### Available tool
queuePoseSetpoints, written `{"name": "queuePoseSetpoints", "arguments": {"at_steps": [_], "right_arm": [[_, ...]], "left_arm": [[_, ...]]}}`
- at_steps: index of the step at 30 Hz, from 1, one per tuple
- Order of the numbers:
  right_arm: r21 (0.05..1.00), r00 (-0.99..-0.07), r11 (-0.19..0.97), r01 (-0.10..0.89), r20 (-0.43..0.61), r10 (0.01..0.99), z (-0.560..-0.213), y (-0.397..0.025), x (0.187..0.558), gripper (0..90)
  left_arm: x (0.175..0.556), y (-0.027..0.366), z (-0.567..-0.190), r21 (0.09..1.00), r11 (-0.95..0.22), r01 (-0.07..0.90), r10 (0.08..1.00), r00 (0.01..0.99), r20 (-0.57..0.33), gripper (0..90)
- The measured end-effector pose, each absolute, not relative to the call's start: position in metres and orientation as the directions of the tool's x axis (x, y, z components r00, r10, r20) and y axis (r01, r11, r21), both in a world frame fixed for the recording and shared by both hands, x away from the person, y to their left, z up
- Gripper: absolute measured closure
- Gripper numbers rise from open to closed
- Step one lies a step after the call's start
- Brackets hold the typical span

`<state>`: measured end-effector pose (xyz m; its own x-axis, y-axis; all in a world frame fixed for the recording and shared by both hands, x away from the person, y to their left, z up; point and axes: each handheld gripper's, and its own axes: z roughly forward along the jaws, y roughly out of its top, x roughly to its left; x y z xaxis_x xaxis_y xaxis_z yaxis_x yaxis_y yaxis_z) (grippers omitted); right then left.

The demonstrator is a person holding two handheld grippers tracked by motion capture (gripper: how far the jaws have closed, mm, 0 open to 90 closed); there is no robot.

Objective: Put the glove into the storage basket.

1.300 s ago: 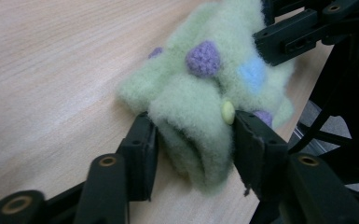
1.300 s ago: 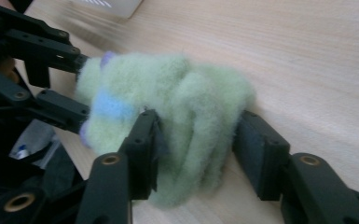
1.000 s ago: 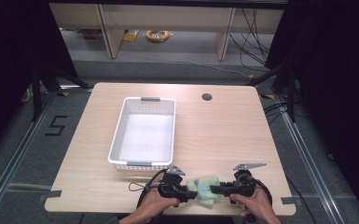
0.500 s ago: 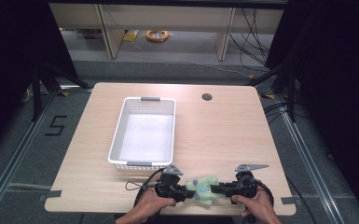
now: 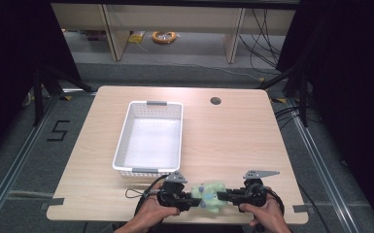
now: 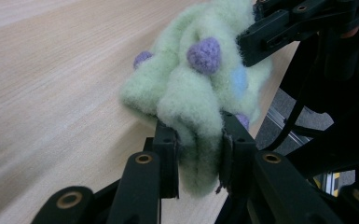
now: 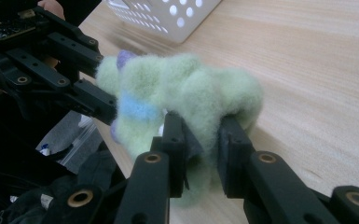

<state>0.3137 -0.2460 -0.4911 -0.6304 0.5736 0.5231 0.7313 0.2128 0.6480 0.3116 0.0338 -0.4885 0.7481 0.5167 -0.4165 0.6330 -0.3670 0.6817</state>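
A fuzzy pale green cloth with purple and blue dots hangs bunched between the two grippers at the table's front edge. My left gripper is shut on its left end, and the green fluff is squeezed between the black jaws. My right gripper is shut on the other end, pinching the cloth between its jaws. In each gripper view the other gripper's jaws hold the far side of the cloth. Hands hold both grippers from below.
A white perforated basket stands empty on the wooden table, just behind the left gripper. A round cable hole lies at the back right. Dark floor and shelving surround the table.
Both grippers and the cloth have shifted slightly toward the front edge, still holding the cloth between them.
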Motion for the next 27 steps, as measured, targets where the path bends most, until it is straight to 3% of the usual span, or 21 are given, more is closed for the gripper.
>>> {"name": "queuePoseSetpoints", "arguments": {"at_steps": [5,10,13,14,15,16,27], "right_arm": [[0.674,-0.657,0.238,0.699,0.475,0.585,-0.485,-0.244,0.315,76.1],[0.667,-0.658,0.233,0.708,0.502,0.561,-0.477,-0.238,0.314,76.1],[0.693,-0.683,0.254,0.675,0.457,0.569,-0.475,-0.237,0.316,76.1],[0.678,-0.665,0.231,0.698,0.494,0.559,-0.474,-0.234,0.315,76.1],[0.695,-0.686,0.254,0.672,0.456,0.567,-0.473,-0.236,0.316,76.1],[0.677,-0.667,0.238,0.696,0.488,0.564,-0.471,-0.234,0.315,76.1],[0.713,-0.702,0.253,0.654,0.446,0.556,-0.449,-0.229,0.323,76.1]], "left_arm": [[0.310,0.038,-0.483,0.692,-0.367,0.622,0.509,0.757,-0.410,71.4],[0.309,0.043,-0.477,0.706,-0.364,0.608,0.507,0.765,-0.397,71.4],[0.309,0.045,-0.475,0.708,-0.359,0.608,0.509,0.763,-0.397,71.3],[0.309,0.045,-0.474,0.709,-0.359,0.607,0.510,0.764,-0.396,71.3],[0.309,0.046,-0.473,0.709,-0.361,0.606,0.505,0.766,-0.398,71.3],[0.308,0.046,-0.472,0.713,-0.349,0.608,0.510,0.762,-0.400,71.3],[0.312,0.054,-0.452,0.736,-0.333,0.590,0.506,0.770,-0.389,71.2]]}}
